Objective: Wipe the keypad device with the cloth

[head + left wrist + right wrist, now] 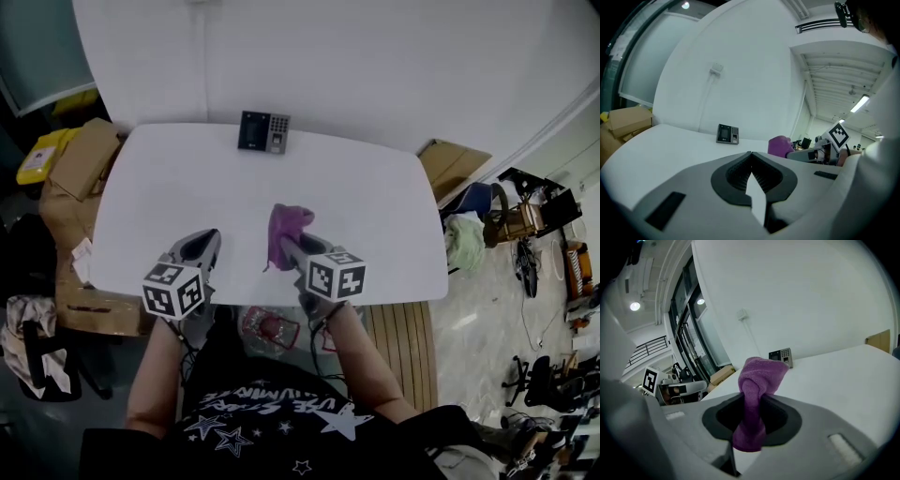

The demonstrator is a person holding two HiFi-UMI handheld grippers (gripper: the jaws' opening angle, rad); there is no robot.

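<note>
Between the jaws of the right claw [751, 404] a cloth [759, 376] is pinched; the left claw [751, 161] is closed, empty; the keypad [263, 131] is well ahead.

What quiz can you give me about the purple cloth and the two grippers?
1. True or false: the left gripper holds the fluffy purple cloth.
2. Where on the white table is the black rectangular keypad device? A: near edge. B: far edge. C: middle.
3. Fill in: the right gripper is shut on the ____.
Key: 1 false; 2 B; 3 cloth.
</note>
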